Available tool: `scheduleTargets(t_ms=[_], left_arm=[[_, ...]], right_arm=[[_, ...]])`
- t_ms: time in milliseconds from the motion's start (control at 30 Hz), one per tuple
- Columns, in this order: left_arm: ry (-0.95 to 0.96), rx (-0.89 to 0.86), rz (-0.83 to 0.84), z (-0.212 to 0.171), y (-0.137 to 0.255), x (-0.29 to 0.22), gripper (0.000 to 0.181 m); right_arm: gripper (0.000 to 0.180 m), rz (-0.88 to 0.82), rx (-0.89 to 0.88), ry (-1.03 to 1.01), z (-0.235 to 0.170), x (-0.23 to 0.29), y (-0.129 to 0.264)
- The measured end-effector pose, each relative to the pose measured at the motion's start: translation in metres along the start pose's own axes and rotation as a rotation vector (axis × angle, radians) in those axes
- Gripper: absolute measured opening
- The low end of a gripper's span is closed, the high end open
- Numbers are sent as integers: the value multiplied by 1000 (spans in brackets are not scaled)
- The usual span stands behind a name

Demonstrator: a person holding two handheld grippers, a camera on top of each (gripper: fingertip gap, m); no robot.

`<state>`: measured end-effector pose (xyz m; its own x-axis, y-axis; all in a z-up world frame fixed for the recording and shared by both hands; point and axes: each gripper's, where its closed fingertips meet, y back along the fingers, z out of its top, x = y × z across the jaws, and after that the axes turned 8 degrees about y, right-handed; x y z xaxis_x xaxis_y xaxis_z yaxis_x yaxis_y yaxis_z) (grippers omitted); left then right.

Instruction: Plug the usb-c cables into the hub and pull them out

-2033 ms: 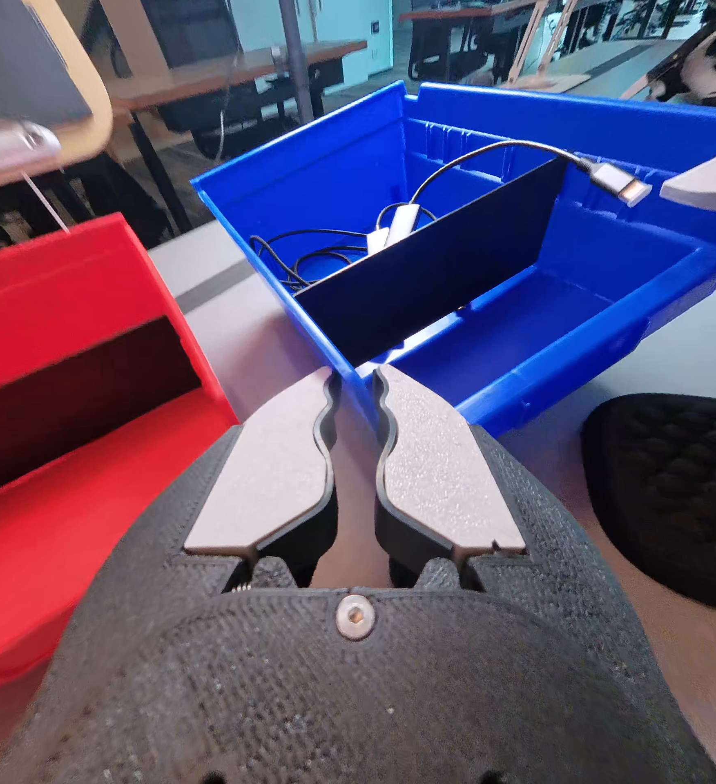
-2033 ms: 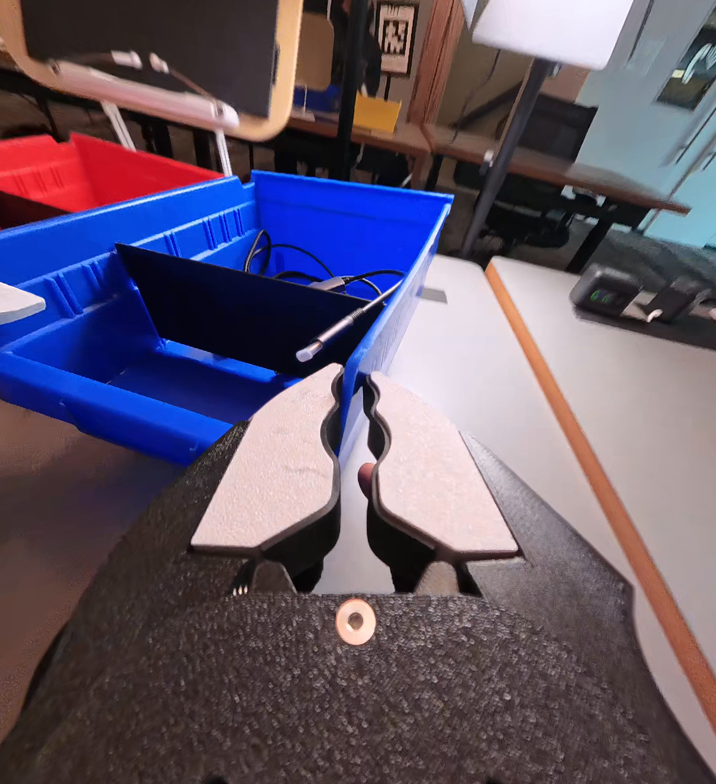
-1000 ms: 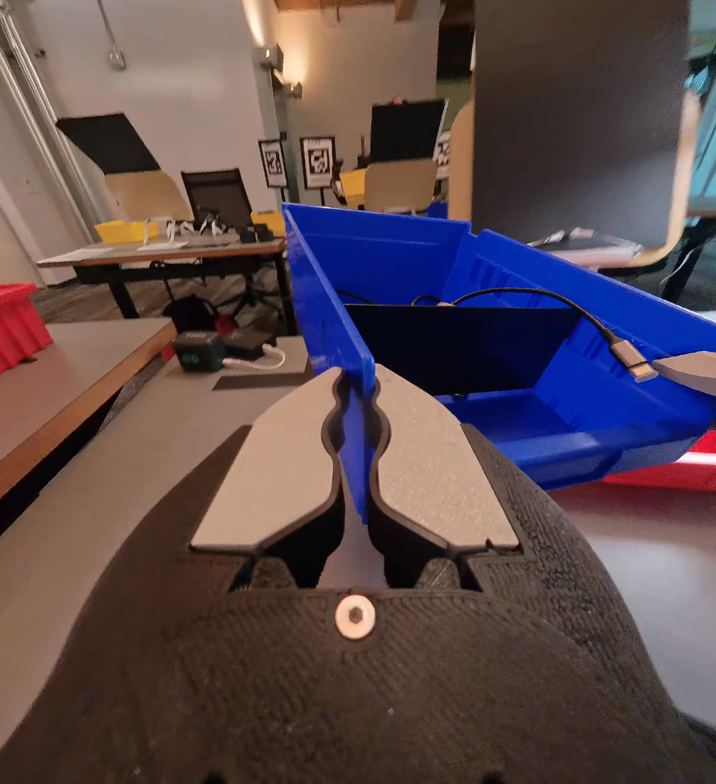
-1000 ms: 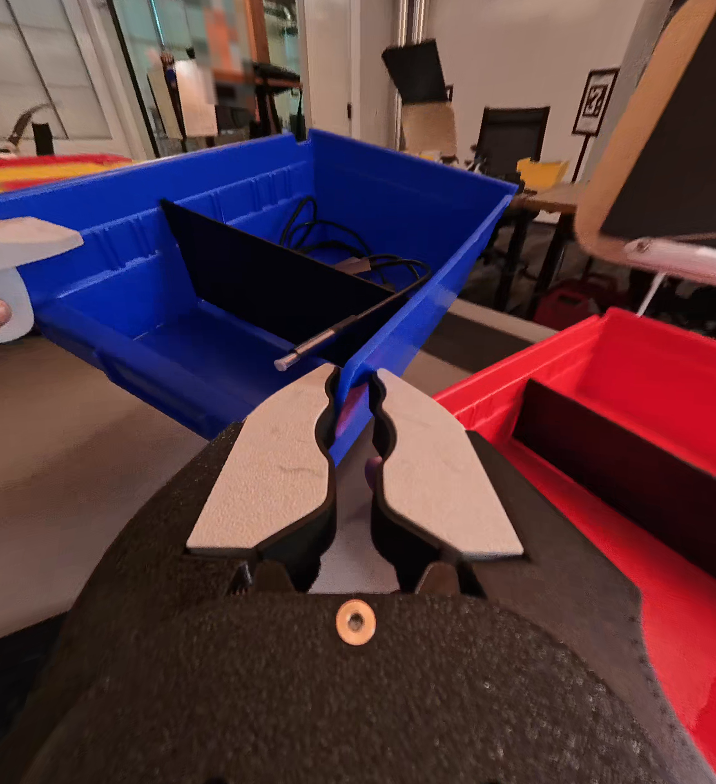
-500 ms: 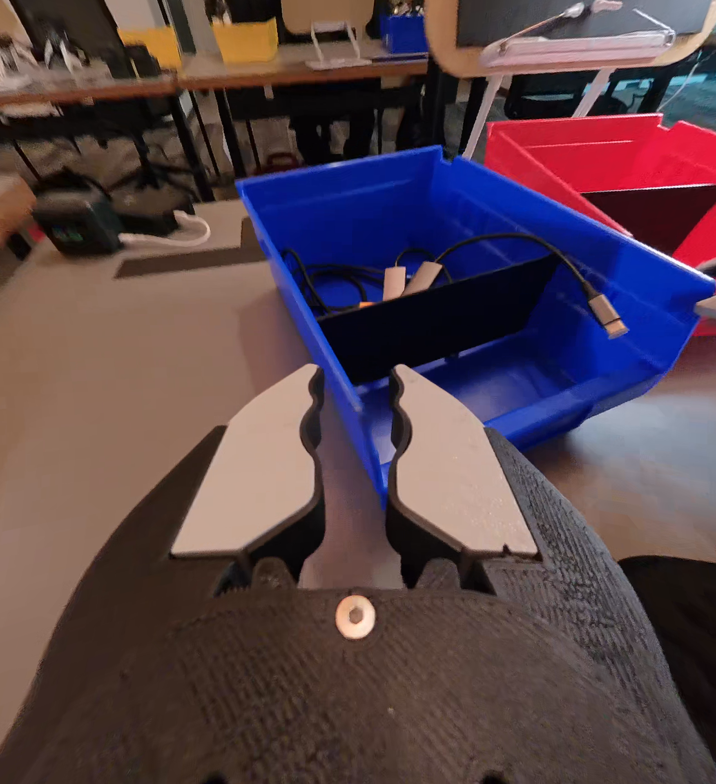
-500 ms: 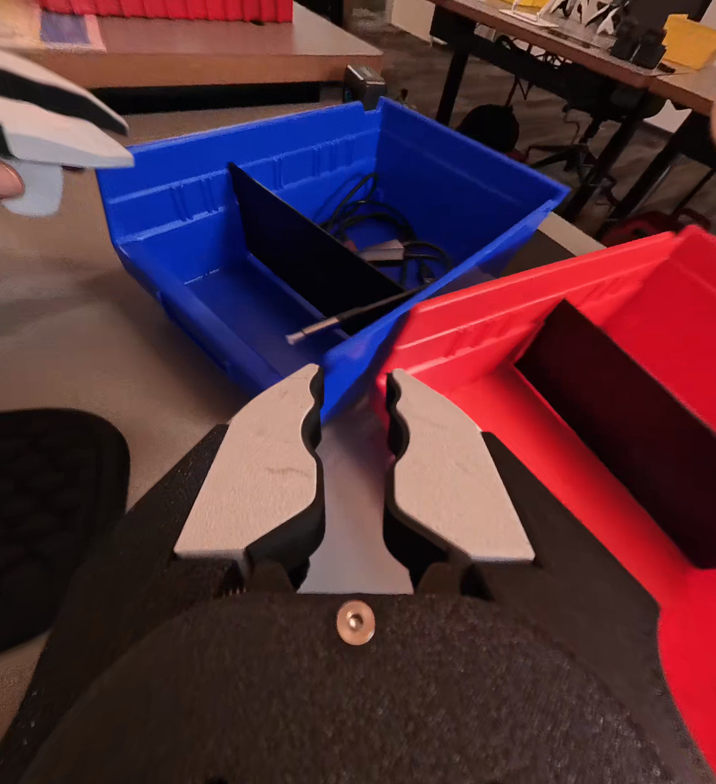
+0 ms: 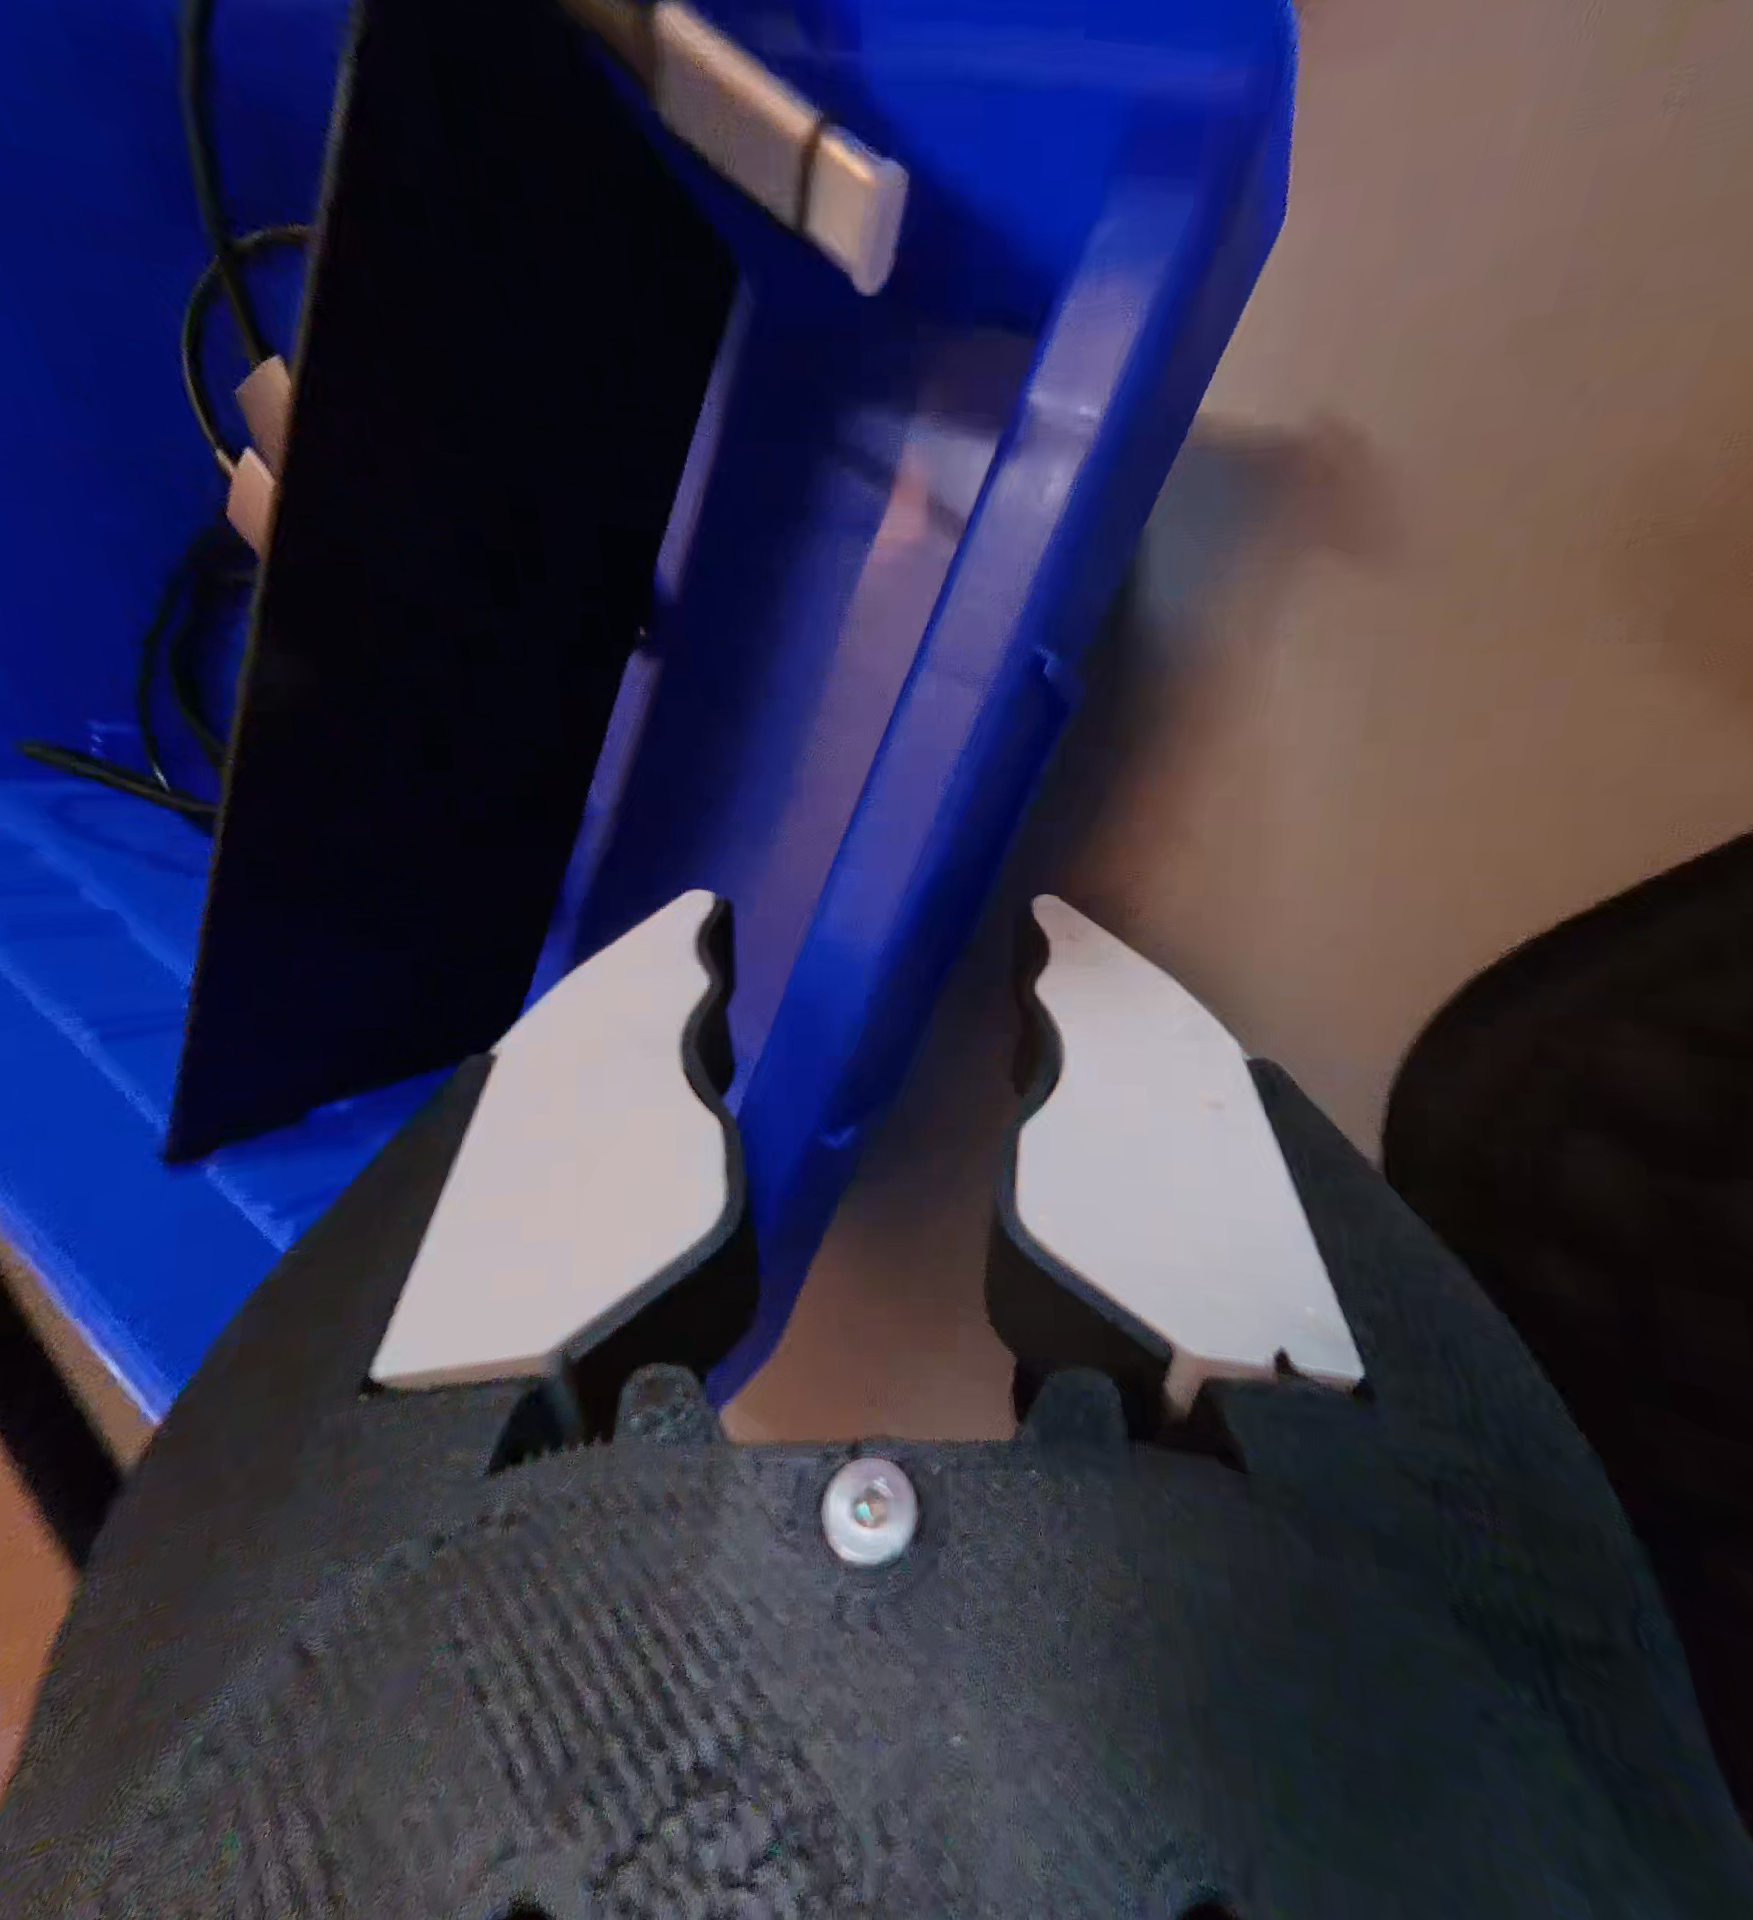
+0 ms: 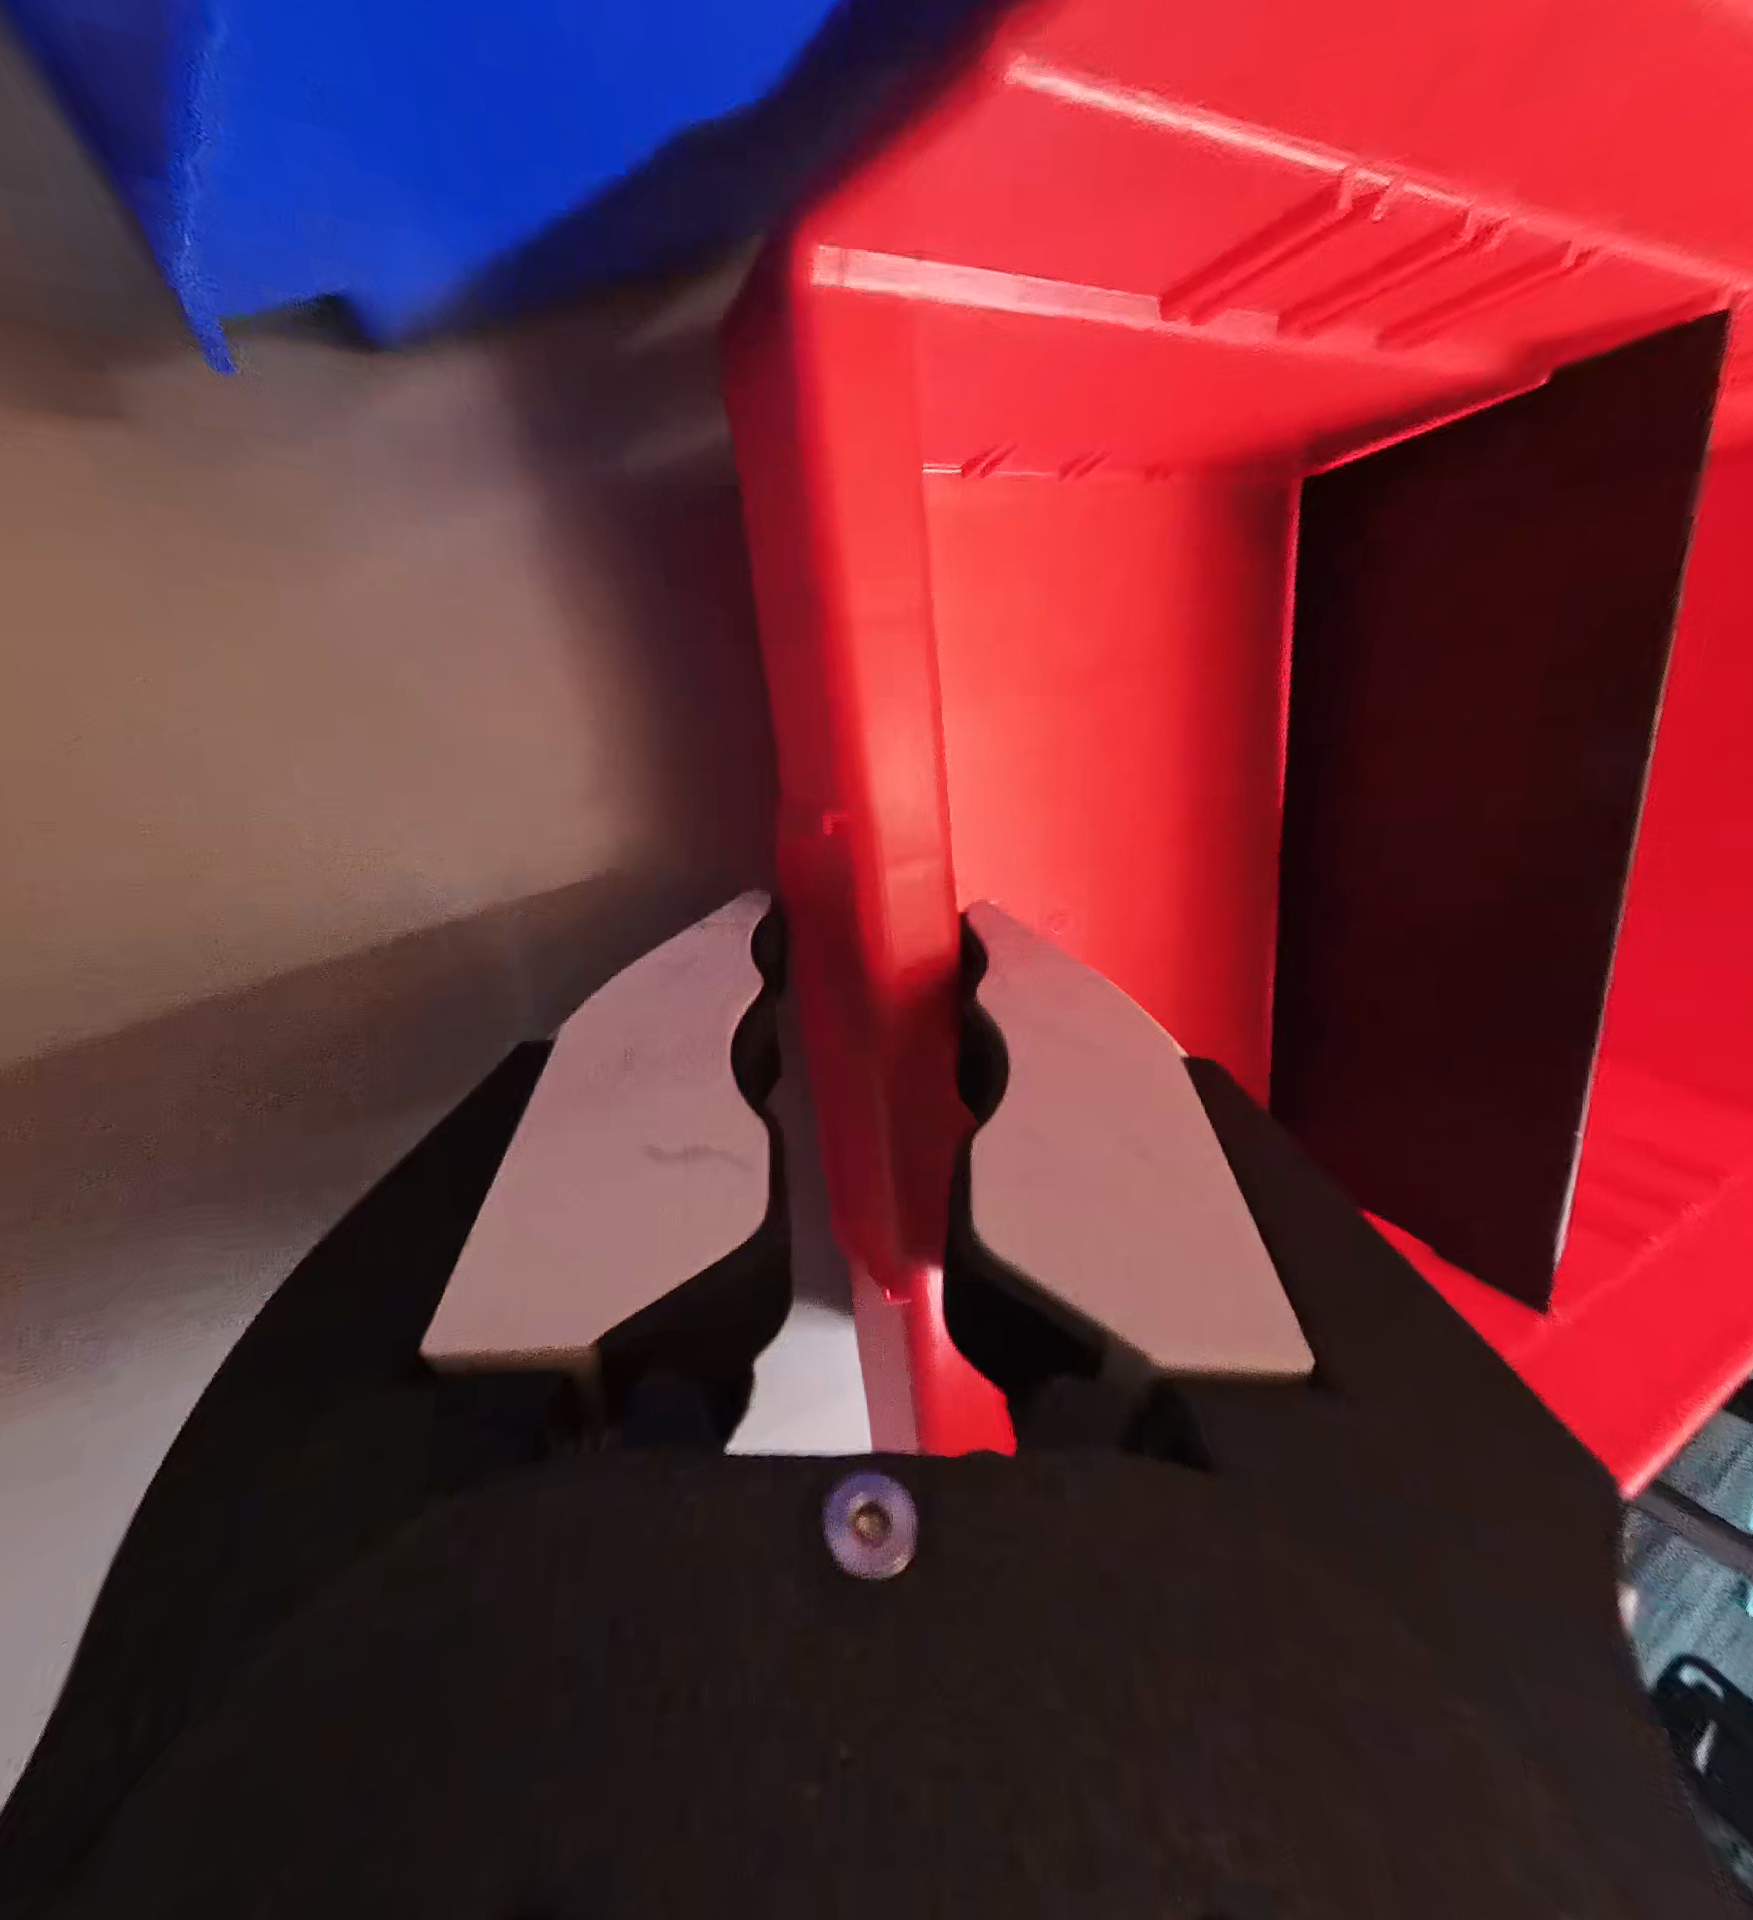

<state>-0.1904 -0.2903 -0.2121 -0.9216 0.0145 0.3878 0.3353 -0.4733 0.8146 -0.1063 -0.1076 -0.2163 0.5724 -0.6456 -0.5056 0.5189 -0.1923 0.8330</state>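
In the left wrist view the blue bin (image 7: 1142,416) fills the frame, with a black divider (image 7: 477,623) across it. A silver USB-C plug (image 7: 778,156) hangs over the divider. Black cable loops (image 7: 186,582) and pale connectors (image 7: 259,436) lie behind the divider. My left gripper (image 7: 877,920) is open and straddles the bin's long rim, one finger inside and one outside. In the right wrist view my right gripper (image 8: 867,920) is closed on the wall of the red bin (image 8: 1111,675), a finger on each side. The frames are blurred.
The red bin holds a black divider (image 8: 1474,779) and nothing else that I can see. A corner of the blue bin (image 8: 436,156) shows at the upper left. A black textured mat (image 7: 1630,1091) lies on the grey-brown table (image 8: 280,675), right of the left gripper.
Both grippers let go of the blue bin's corners. The left opened wide and moved over the blue bin's long rim. The right moved onto the red bin's wall and closed on it.
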Motion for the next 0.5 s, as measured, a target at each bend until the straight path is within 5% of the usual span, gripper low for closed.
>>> scheduleTargets(t_ms=[33,500], left_arm=[[-33,15,15,1,-3,0,45],[-122,-56,10,33,-19,-14,30]], right_arm=[[30,-2,-16,0,-2,0,2],[35,-66,16,-90,-98,31,51]])
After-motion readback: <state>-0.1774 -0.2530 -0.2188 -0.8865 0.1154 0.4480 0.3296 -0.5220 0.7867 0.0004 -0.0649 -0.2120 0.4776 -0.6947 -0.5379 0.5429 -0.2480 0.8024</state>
